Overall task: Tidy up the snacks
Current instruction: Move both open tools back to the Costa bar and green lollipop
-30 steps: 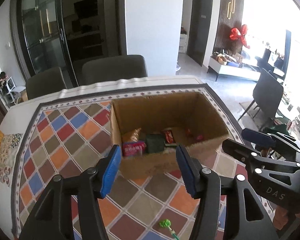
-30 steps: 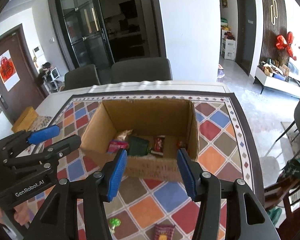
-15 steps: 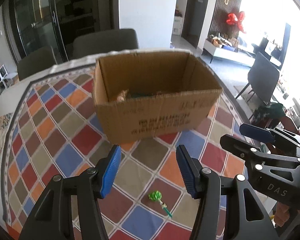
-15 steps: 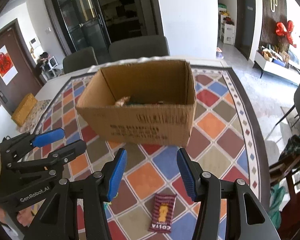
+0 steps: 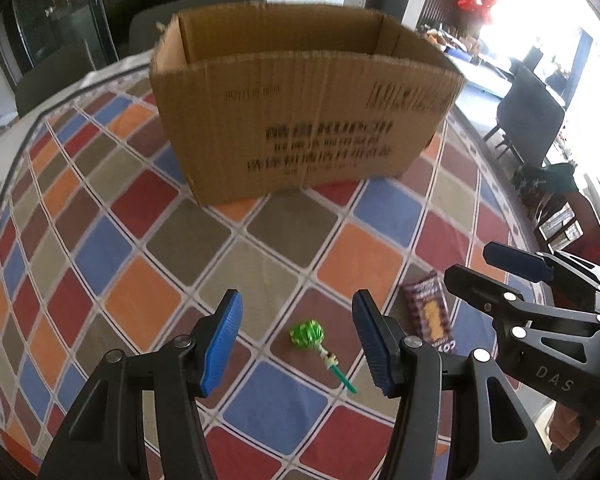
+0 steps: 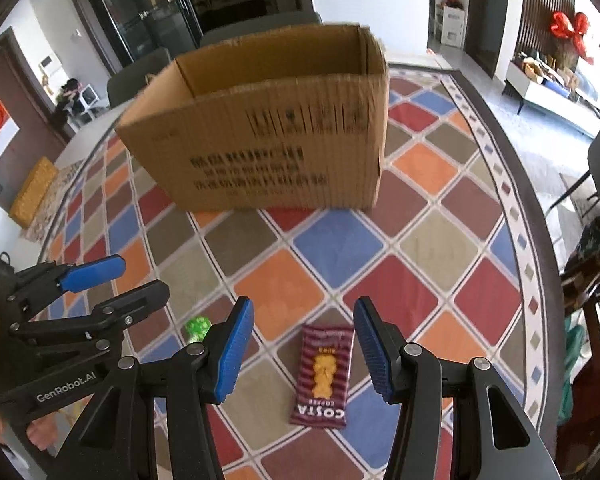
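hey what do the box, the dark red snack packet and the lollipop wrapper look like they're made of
Box: corrugated cardboard, matte brown; fluting shows along the cut top edge, with black print on the side.
Dark red snack packet: probably printed plastic or foil film, slightly glossy, flat with crimped ends.
Lollipop: crinkled, shiny green wrapper, likely thin plastic or foil; the stick's material can't be told.

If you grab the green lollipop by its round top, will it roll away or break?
The green lollipop probably won't roll far: its thin stick lies flat on the checked tablecloth and should make it swing round rather than travel. It looks small, so likely light. The crinkly wrapper may slip between the left gripper fingers, and the stick could bend.
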`<state>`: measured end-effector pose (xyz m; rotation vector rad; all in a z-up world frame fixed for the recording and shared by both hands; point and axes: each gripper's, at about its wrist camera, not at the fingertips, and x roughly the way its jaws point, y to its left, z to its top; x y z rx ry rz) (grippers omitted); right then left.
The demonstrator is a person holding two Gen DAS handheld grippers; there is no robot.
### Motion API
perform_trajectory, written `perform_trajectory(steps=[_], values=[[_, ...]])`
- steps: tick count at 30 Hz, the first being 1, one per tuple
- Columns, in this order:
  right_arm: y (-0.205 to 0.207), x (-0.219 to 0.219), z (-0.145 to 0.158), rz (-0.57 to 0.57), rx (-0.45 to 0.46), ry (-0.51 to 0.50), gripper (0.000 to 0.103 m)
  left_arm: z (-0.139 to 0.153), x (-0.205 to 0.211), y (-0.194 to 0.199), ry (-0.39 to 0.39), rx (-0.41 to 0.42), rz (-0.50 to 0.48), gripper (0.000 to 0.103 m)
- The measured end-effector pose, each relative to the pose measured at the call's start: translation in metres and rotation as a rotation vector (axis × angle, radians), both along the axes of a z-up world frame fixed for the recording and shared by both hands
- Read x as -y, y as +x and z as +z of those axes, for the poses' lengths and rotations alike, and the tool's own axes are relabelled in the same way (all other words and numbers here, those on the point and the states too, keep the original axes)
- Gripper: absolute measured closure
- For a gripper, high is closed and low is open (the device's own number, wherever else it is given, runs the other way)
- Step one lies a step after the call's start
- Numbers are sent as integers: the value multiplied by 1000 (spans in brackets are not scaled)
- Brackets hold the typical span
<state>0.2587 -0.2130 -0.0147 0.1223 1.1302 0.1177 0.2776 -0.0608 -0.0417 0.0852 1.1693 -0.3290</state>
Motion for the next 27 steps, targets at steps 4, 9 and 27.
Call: perform_trajectory(steps=[4, 9, 27], values=[[-4, -2, -15, -3, -43, 0, 50, -14, 0, -1, 5, -37, -5, 47], [-8, -3, -30, -6, -86, -11, 50, -31, -1, -1, -13, -88, -1, 47], [-28, -7, -63, -4, -144, -43, 50, -61, 4, -8, 17, -98, -12, 47]])
